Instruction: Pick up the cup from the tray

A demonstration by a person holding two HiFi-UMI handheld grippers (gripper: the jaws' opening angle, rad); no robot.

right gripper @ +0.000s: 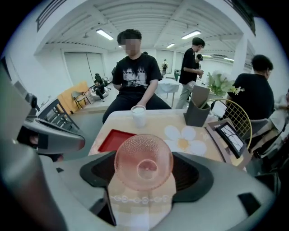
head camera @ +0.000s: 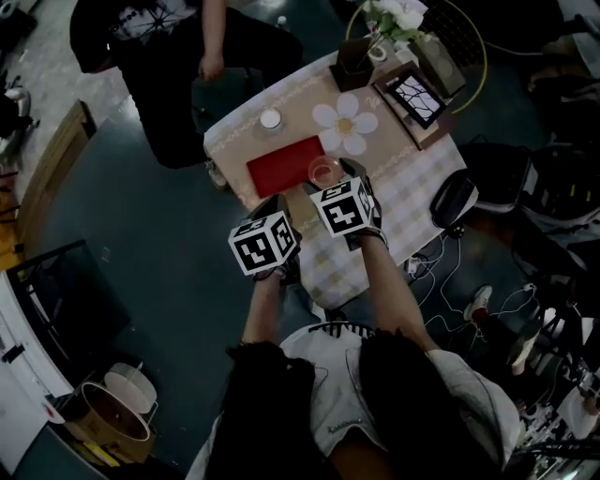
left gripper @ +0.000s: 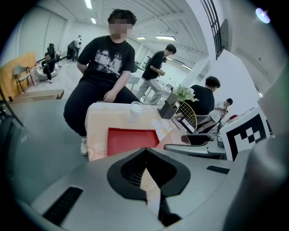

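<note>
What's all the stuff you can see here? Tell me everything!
cup: one, pink glass, between the right gripper's jaws.
tray: one, red, on the table.
white cup: one, table's far edge.
flower mat: one, white, beside the tray.
holder: one, dark, holding flowers, far corner.
frame: one, brown, right of the mat.
person: one, black clothes, seated behind the table.
left gripper: one, grey, jaws together, empty.
right gripper: one, grey, holding the cup.

No legible text, shirt print (right gripper: 135,72) too blurred to read
</note>
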